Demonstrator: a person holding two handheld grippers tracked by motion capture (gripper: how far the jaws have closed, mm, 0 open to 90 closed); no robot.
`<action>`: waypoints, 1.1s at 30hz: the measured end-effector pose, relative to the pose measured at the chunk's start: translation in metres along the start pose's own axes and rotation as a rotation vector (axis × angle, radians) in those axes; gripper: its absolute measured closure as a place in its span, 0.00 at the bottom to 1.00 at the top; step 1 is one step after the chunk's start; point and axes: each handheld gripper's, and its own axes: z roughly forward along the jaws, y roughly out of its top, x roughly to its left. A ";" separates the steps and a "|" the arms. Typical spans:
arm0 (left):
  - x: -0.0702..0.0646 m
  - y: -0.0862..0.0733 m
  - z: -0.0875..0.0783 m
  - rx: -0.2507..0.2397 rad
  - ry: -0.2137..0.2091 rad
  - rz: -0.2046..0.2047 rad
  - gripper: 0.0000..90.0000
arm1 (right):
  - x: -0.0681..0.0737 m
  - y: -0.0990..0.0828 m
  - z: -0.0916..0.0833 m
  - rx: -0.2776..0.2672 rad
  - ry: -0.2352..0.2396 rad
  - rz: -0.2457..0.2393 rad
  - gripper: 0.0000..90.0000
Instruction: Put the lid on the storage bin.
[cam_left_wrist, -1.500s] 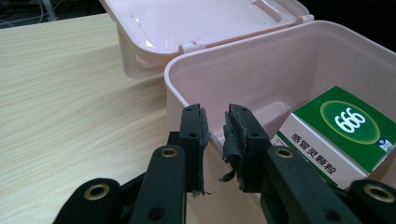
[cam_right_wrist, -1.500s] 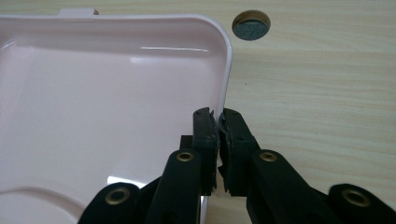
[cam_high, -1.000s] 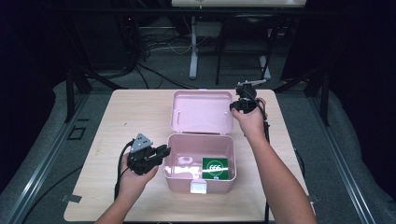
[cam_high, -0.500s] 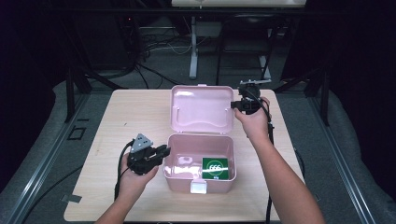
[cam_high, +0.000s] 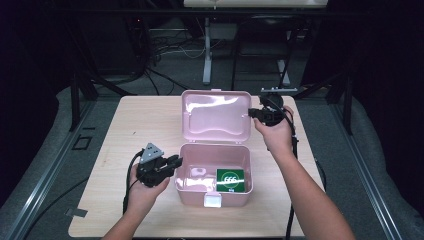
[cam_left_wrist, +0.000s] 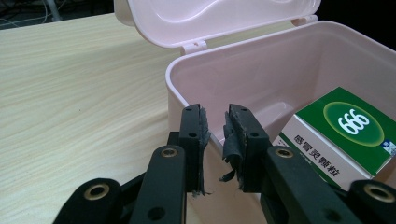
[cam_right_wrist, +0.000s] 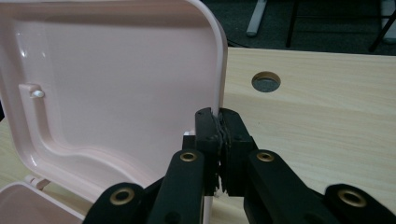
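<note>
A pink plastic box (cam_high: 214, 186) sat near the front edge of the pale wooden desk (cam_high: 140, 125), its hinged lid (cam_high: 216, 116) tipped up and back. A second earlier that lid had leaned lower and flatter over the desk; by now it stood steeper, showing more of its glossy inner face to the high view, and the right gripper (cam_high: 256, 113) had risen a little with it. The right gripper had its jaws pressed together on the lid's right edge (cam_right_wrist: 219, 100), the thin pink rim pinched between the two black pads. The person's right hand (cam_high: 276, 131) reached in from the right side of the box, forearm stretched along the desk. The left gripper (cam_high: 172, 161) had not shifted since the earlier frames: it sat at the box's left wall, its jaws a narrow gap apart and straddling the rim (cam_left_wrist: 212, 137) there, one inside and one outside the wall; I could not tell whether the frayed pads actually pressed on the plastic. The left hand (cam_high: 145, 187) rested low on the desk behind it. Inside the box, against its right side, lay a green and white carton (cam_high: 231, 180) marked 666, in the same spot as before. A round cable hole (cam_right_wrist: 265, 81) showed in the desk beyond the lid.
</note>
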 end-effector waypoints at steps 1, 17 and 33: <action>0.000 0.000 0.000 -0.002 0.002 0.000 0.85 | 0.000 0.000 -0.001 -0.001 0.005 -0.005 0.97; 0.000 0.001 0.002 -0.006 0.008 -0.005 0.85 | 0.007 -0.008 -0.021 -0.046 0.013 -0.063 0.97; 0.000 0.000 0.001 -0.004 0.008 -0.008 0.85 | 0.012 -0.017 -0.036 -0.083 0.025 -0.105 0.97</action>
